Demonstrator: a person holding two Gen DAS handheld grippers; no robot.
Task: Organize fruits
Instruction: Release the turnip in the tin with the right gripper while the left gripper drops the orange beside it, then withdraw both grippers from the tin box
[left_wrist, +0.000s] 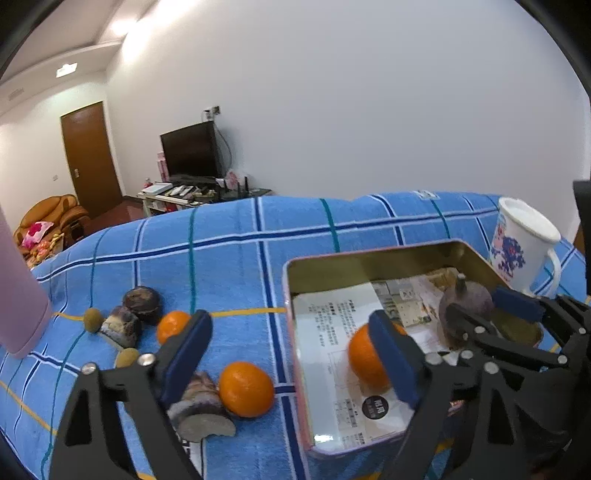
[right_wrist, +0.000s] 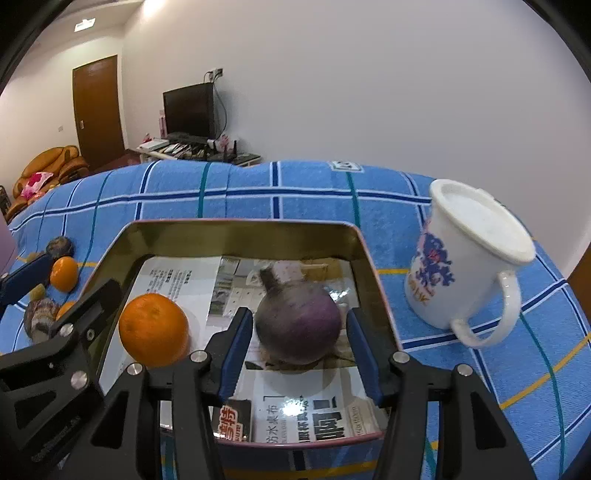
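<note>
Two fruits are seen inside the tin (right_wrist: 373, 258): an orange (right_wrist: 153, 330) beside the wide-open left gripper (left_wrist: 295, 354), a purple fruit (right_wrist: 299, 323) between the right gripper's (right_wrist: 299, 347) parted, non-touching fingers.

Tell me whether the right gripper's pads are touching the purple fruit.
Apart. The right wrist view shows paper between the purple fruit and each blue pad of the right gripper.

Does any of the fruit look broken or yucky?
Yes. On the blue blanket, left of the tin, the dark purple fruit by the loose orange looks broken open, showing pale insides. Another split piece lies further back.
</note>
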